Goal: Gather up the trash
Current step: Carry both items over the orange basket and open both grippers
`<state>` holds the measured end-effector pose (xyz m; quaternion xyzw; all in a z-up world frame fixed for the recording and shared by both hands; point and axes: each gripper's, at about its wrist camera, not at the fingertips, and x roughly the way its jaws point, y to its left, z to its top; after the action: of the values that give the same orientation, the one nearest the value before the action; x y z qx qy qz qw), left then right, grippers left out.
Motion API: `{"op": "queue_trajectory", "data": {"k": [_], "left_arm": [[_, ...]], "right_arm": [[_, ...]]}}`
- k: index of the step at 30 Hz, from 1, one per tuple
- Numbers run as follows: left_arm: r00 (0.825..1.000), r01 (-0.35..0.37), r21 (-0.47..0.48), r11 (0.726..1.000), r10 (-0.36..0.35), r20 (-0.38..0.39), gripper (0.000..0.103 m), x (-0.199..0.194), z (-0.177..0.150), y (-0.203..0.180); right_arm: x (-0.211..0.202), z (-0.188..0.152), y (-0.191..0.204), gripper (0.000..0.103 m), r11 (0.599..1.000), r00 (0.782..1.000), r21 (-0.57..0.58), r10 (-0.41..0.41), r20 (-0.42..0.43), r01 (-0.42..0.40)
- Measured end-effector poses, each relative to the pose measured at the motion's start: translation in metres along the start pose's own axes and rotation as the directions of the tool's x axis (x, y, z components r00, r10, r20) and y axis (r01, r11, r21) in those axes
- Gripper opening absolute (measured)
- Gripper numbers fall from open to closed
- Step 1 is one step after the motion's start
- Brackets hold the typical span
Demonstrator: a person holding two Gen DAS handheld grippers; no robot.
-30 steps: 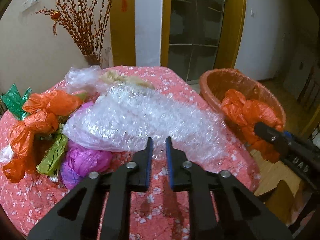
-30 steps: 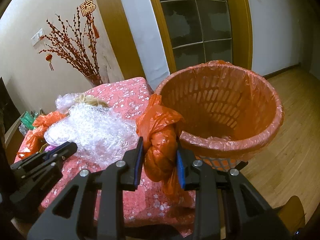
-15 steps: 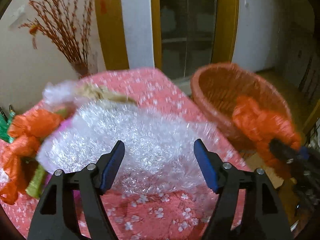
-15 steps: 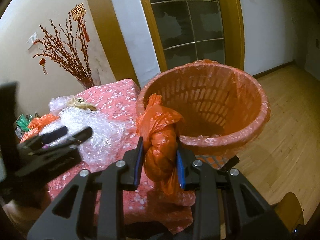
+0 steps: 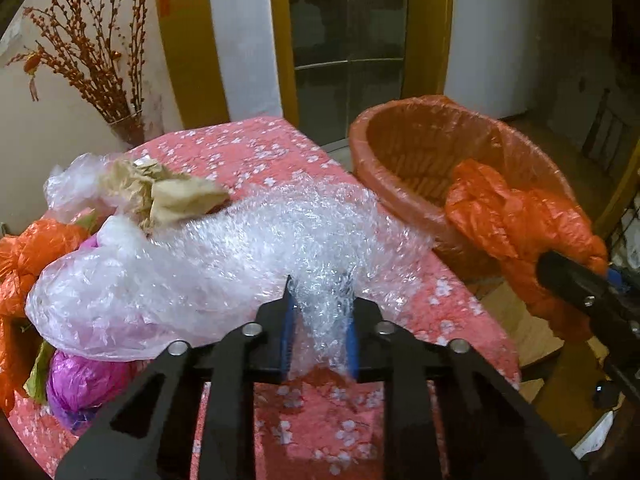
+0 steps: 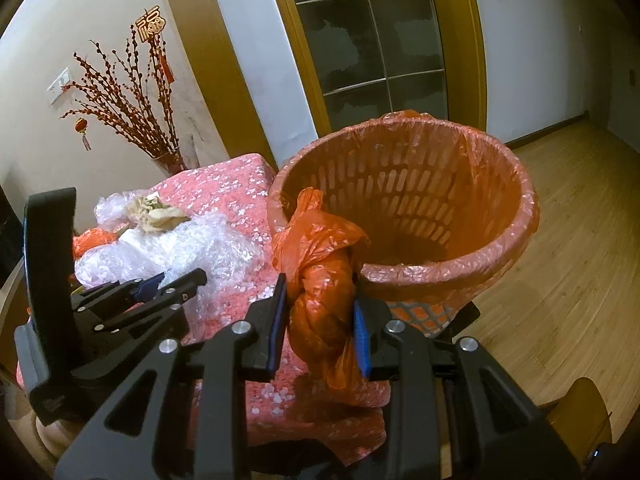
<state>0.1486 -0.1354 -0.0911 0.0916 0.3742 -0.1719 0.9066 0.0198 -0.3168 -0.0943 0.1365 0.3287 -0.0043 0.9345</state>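
A big sheet of clear bubble wrap (image 5: 248, 256) lies over the trash pile on the pink flowered tablecloth (image 5: 248, 152). My left gripper (image 5: 320, 312) is closing, its blue pads pinching the near edge of that wrap; it also shows as the left gripper (image 6: 176, 280) in the right wrist view. My right gripper (image 6: 320, 320) is shut on a twisted orange plastic bag (image 6: 320, 288), held at the rim of the orange-lined waste basket (image 6: 500, 248). That basket (image 5: 400, 148) stands just off the table's right edge.
Crumpled brown paper (image 5: 168, 196) and a clear bag top the pile. Orange bags (image 5: 24, 256), a purple bag (image 5: 80, 380) and a green wrapper lie at the left. A vase of red twigs (image 5: 124, 132) stands behind. Wooden floor (image 6: 580, 260) spreads to the right.
The left gripper opened wide, moved in over the bubble wrap's near edge, and closed on it. The right gripper kept still with the orange bag.
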Motion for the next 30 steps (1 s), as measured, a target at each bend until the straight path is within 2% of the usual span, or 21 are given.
{"op": "queue_trajectory", "data": {"k": [8, 16, 25, 30], "left_arm": [[0.996, 0.065, -0.044, 0.997, -0.062, 0.071, 0.018, -0.027, 0.021, 0.007], [0.985, 0.130, -0.033, 0.991, -0.125, 0.116, 0.018, -0.043, 0.039, -0.009], [0.969, 0.213, 0.009, 0.977, -0.213, 0.124, 0.018, -0.035, 0.072, -0.033], [0.953, 0.273, 0.035, 0.961, -0.275, 0.126, 0.018, -0.027, 0.097, -0.052]], "right_arm": [[-0.011, 0.008, 0.001, 0.029, 1.000, 0.999, -0.003, 0.003, 0.038, -0.003], [-0.021, 0.019, -0.011, 0.029, 1.000, 0.997, 0.014, -0.024, 0.080, 0.023], [-0.028, 0.045, -0.047, 0.029, 0.992, 0.984, 0.061, -0.115, 0.138, 0.108], [-0.023, 0.066, -0.071, 0.029, 0.985, 0.977, 0.112, -0.149, 0.151, 0.132]]}}
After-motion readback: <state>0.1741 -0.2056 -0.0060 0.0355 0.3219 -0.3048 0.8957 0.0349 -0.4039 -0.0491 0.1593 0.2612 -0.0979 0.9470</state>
